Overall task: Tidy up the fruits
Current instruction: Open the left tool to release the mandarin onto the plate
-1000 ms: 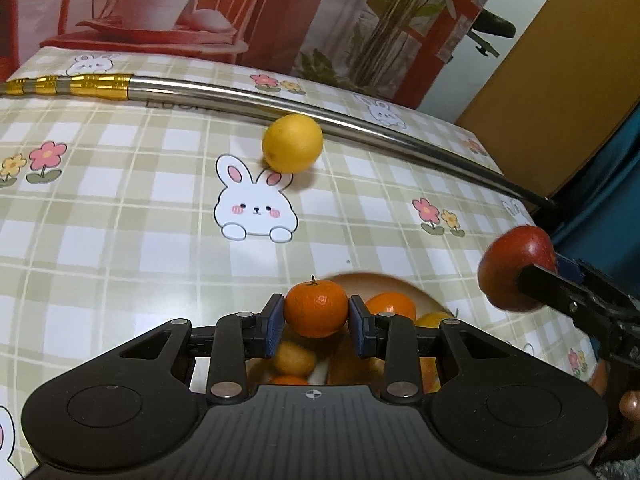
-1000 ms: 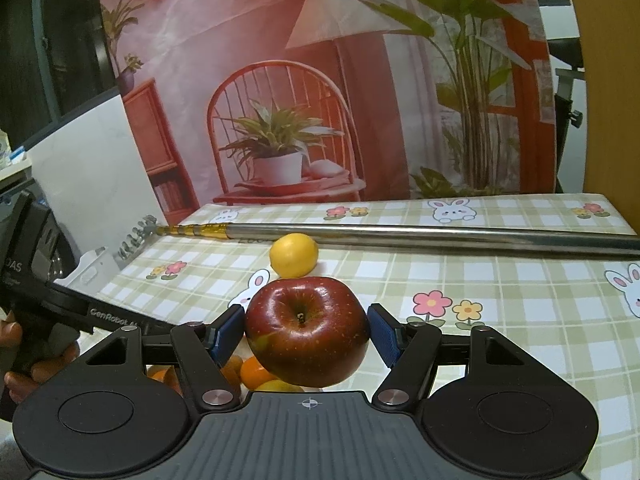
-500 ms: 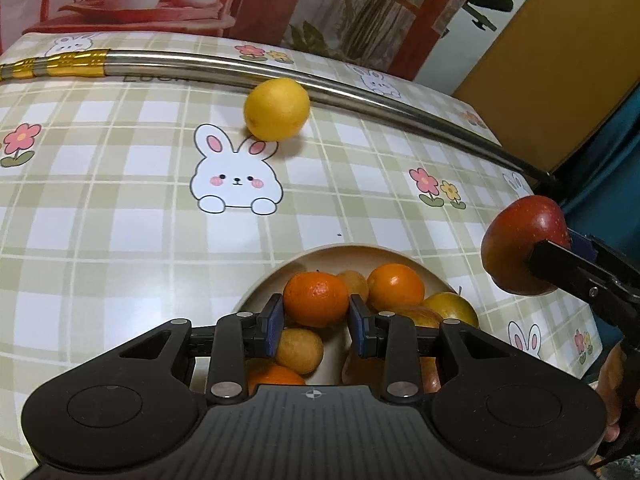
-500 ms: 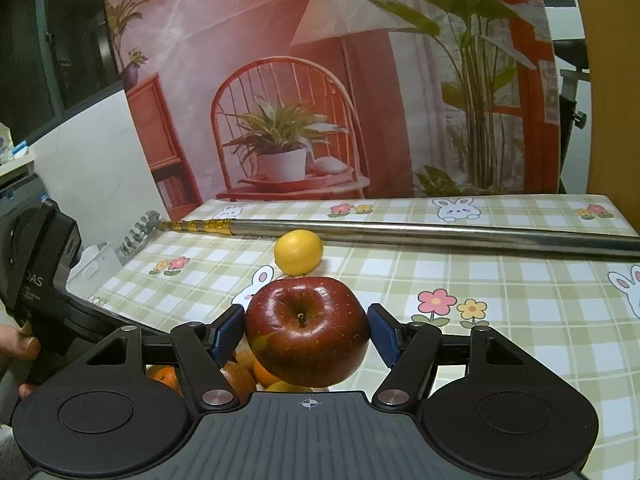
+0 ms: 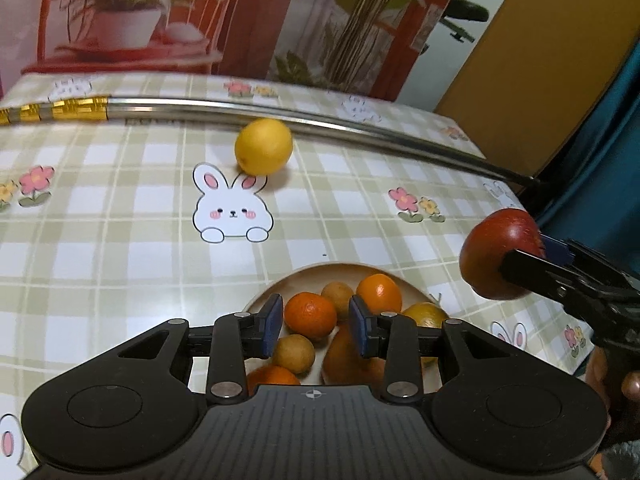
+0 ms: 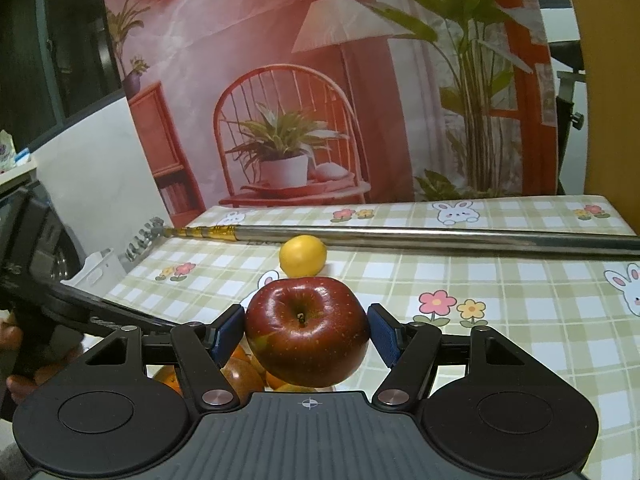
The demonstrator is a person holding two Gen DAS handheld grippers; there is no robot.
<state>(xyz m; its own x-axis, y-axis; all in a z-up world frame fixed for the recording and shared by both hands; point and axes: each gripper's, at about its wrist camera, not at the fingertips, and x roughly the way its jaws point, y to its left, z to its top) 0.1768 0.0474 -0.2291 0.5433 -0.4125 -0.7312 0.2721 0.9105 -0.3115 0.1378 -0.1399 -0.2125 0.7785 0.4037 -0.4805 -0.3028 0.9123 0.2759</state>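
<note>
gripping a red apple, right gripper; left gripper spread apart around a tangerine.

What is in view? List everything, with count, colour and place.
lemon: one, yellow, on the cloth beside the pole
pole: one, silver with a gold end, lying across the table
bowl: one, tan, at the near edge of the table
mandarin: one, orange, in the bowl between the left fingers
other fruit: several, orange and yellow-brown, in the bowl
apple: one, dark red, held above the table
tablecloth: one, green and cream check with rabbits and flowers
backdrop: one, red and pink print, behind the table
left gripper: black, blue fingers apart over the bowl
right gripper: black, blue fingers clamping the apple
</note>
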